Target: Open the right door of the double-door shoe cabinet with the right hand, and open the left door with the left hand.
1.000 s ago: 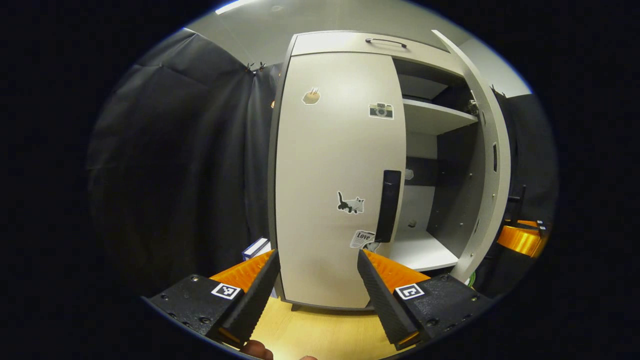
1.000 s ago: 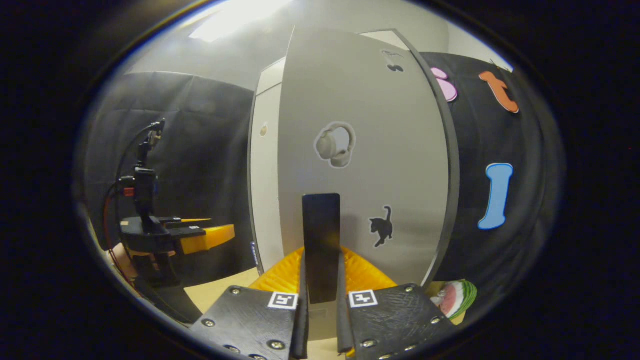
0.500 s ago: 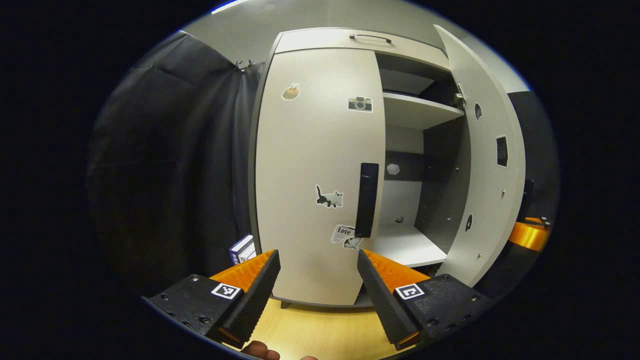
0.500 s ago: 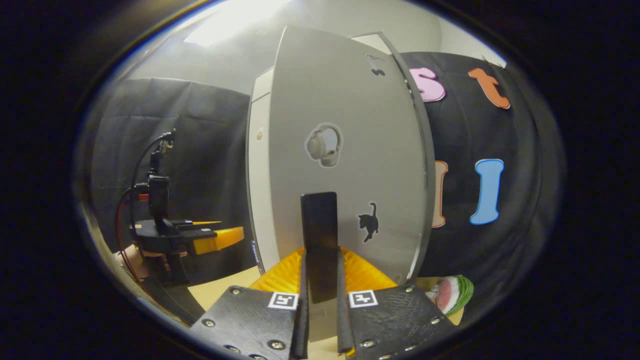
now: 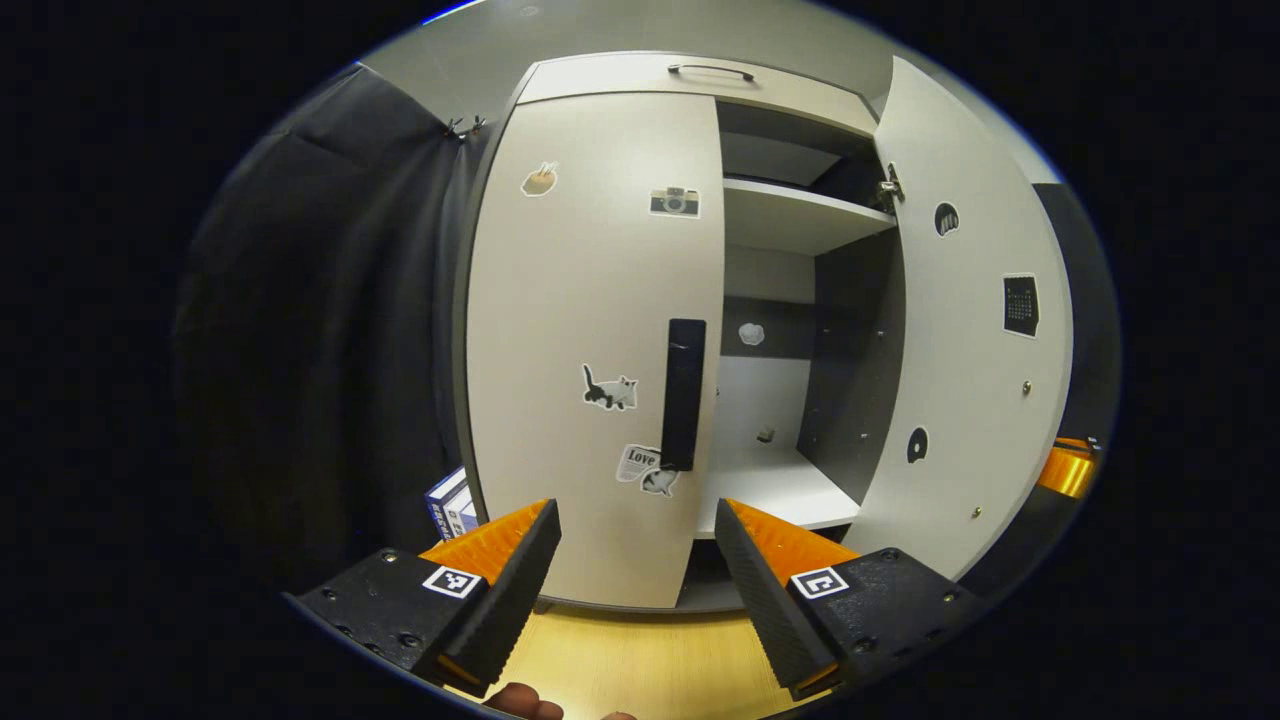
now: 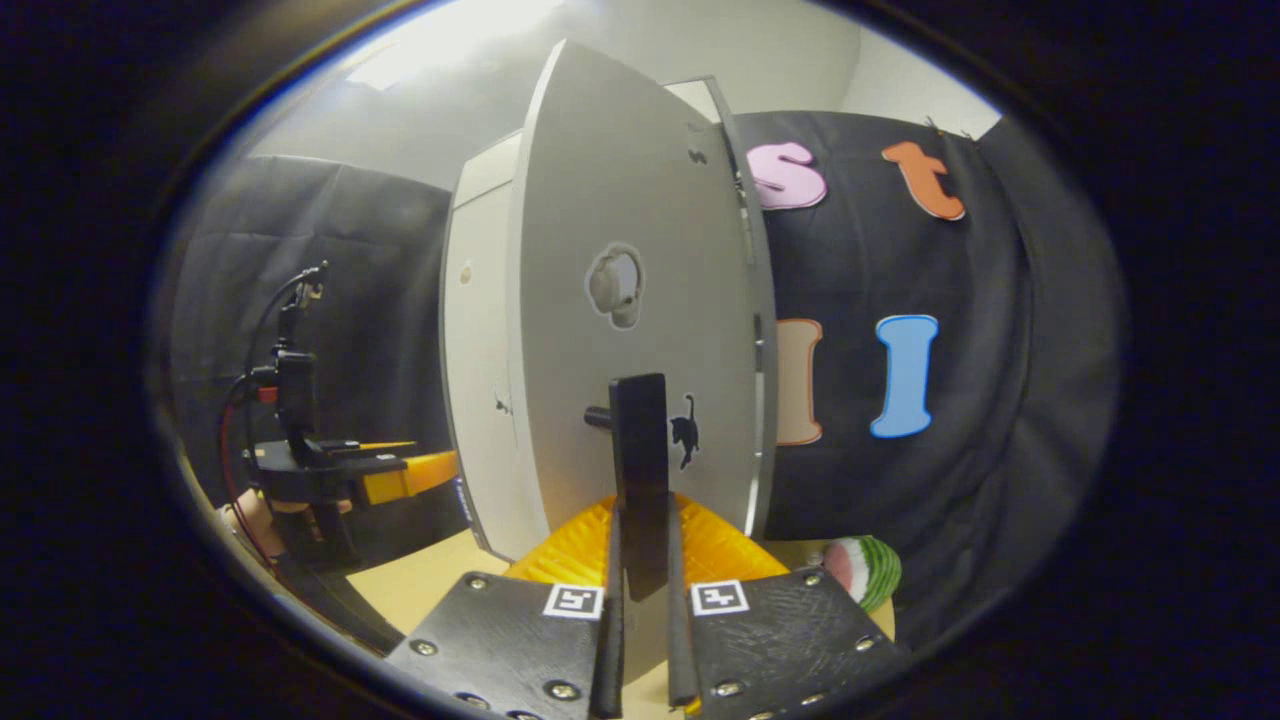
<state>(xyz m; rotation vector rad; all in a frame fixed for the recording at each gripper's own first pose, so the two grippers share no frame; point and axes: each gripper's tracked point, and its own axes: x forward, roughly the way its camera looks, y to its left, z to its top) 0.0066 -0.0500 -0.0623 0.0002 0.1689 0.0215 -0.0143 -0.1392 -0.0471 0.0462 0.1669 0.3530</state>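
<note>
Right door (image 6: 640, 300) wider than before

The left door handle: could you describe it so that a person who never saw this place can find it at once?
Look at the tall pale shoe cabinet. Its left door is shut and carries several small stickers. The left door handle is the upright black bar along that door's inner edge, next to the open compartment; it stands between the cat sticker and the shelves, and it is the only long dark thing on the door.
</note>
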